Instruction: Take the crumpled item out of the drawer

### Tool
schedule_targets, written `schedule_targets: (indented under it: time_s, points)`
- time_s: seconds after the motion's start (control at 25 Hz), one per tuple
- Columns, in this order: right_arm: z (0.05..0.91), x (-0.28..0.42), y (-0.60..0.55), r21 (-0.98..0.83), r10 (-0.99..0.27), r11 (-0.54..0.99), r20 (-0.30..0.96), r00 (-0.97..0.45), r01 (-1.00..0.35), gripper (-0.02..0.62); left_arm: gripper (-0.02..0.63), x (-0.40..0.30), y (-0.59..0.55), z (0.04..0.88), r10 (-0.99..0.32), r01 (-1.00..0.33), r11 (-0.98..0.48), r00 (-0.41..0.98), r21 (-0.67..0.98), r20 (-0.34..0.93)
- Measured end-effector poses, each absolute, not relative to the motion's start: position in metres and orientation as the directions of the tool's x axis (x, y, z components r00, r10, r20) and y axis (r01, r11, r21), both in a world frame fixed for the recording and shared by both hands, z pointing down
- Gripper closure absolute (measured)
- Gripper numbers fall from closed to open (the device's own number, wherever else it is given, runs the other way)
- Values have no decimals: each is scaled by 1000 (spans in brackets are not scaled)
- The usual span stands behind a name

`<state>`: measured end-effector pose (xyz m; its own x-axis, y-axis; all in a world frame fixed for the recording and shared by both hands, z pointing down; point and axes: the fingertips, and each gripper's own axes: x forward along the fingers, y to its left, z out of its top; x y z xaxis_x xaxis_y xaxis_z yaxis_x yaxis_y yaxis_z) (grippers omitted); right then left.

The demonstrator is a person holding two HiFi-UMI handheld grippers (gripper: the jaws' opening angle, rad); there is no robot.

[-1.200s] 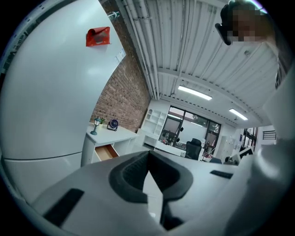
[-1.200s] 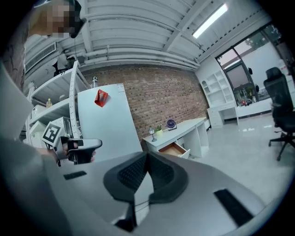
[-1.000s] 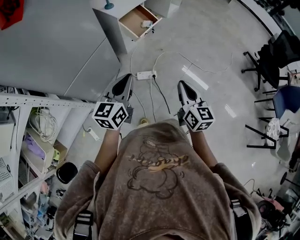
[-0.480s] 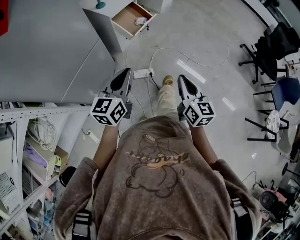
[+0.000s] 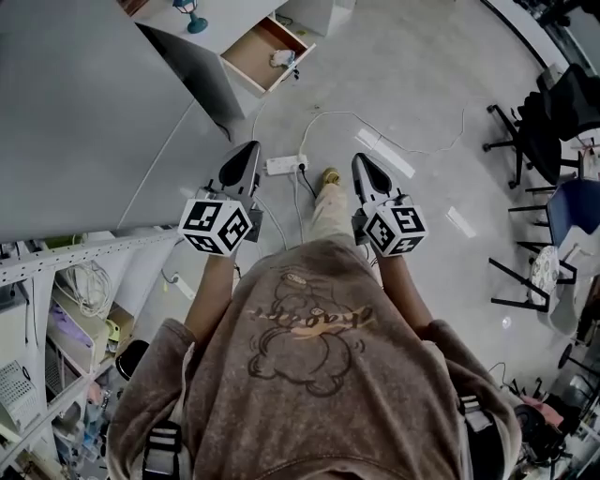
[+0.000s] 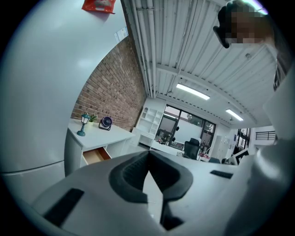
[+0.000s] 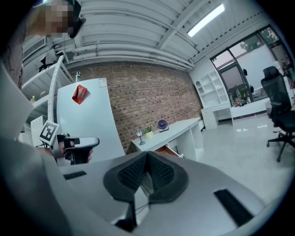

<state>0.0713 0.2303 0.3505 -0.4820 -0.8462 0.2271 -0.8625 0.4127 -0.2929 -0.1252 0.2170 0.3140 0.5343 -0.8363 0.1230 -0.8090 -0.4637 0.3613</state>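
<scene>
Far ahead, the wooden drawer (image 5: 255, 56) stands pulled out of a white desk (image 5: 230, 19). A crumpled white item (image 5: 281, 58) lies in the drawer's right end. I hold both grippers at chest height, well short of the desk. The left gripper (image 5: 250, 149) is shut with nothing in it, and its pads meet at the tip in the left gripper view (image 6: 148, 155), where the drawer (image 6: 95, 156) shows small at lower left. The right gripper (image 5: 361, 161) is also shut and empty (image 7: 147, 156). The right gripper view catches the drawer (image 7: 167, 149) under the desk (image 7: 179, 126).
A power strip (image 5: 286, 165) with trailing cables lies on the floor between me and the desk. A large white cabinet (image 5: 75, 112) fills the left, with cluttered shelves (image 5: 56, 309) below it. Office chairs (image 5: 539, 112) stand at the right. A teal lamp (image 5: 190, 17) stands on the desk.
The person has stepped forward, a foot now showing between the grippers. Both grippers stay shut and level. The drawer sits slightly lower in the view.
</scene>
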Motion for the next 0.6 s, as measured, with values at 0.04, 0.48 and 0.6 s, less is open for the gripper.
schedule_targets:
  time_s: [0.04, 0.48, 0.6]
  points:
    - [352, 74, 219, -295, -844, 414, 230, -485, -861, 598, 598, -123, 207, 315, -838, -811, -459, 530, 363, 126]
    - [343, 110, 92, -334, -790, 478, 243, -564, -813, 598, 598, -73, 88, 300, -856, -830, -417, 495, 370, 145]
    - [340, 120, 56, -341, -775, 498, 237, -586, -797, 598, 598, -61, 57, 298, -865, -838, -401, 480, 369, 149]
